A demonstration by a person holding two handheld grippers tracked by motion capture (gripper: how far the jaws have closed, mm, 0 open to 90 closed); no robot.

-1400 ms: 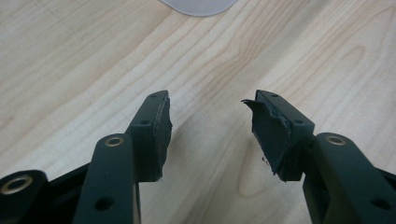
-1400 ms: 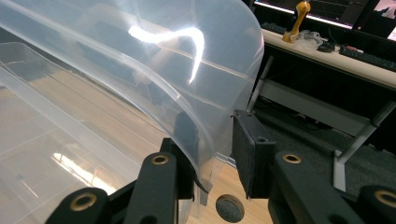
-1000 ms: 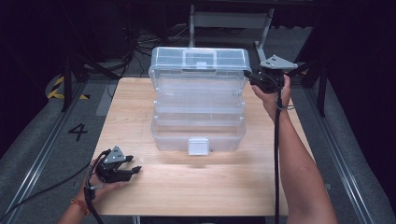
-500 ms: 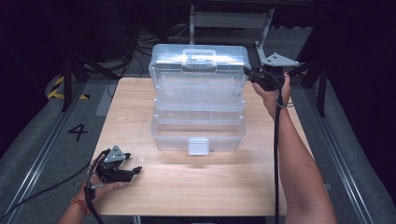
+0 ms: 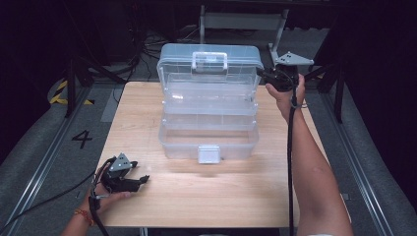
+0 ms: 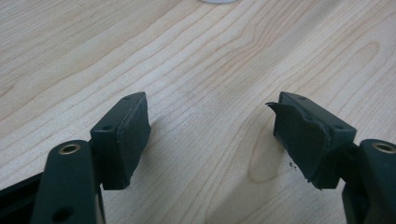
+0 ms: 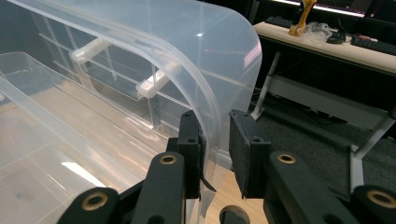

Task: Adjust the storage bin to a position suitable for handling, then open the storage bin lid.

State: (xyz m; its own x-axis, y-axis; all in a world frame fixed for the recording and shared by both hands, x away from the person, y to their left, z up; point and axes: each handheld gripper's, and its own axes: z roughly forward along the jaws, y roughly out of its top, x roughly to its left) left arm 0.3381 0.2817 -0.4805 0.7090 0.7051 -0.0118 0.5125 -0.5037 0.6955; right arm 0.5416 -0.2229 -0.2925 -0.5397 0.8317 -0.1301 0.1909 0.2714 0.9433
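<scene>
High view: my right gripper (image 5: 263, 74) clamped on lid (image 5: 209, 64) edge of clear tiered organizer box (image 5: 209, 123), mid-desk toward far edge, swinging it open. Left gripper (image 5: 140, 180) spread, empty, parked near-left corner, clear of box.

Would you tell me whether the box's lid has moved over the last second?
Yes: the lid has swung up and back against the still base, gripped by the right gripper.

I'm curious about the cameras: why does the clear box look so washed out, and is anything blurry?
High view: the clear box glares pale against dark surroundings. Right gripper view: a bright glint on its lid; background soft. Left gripper view: evenly lit table, sharp.
</scene>
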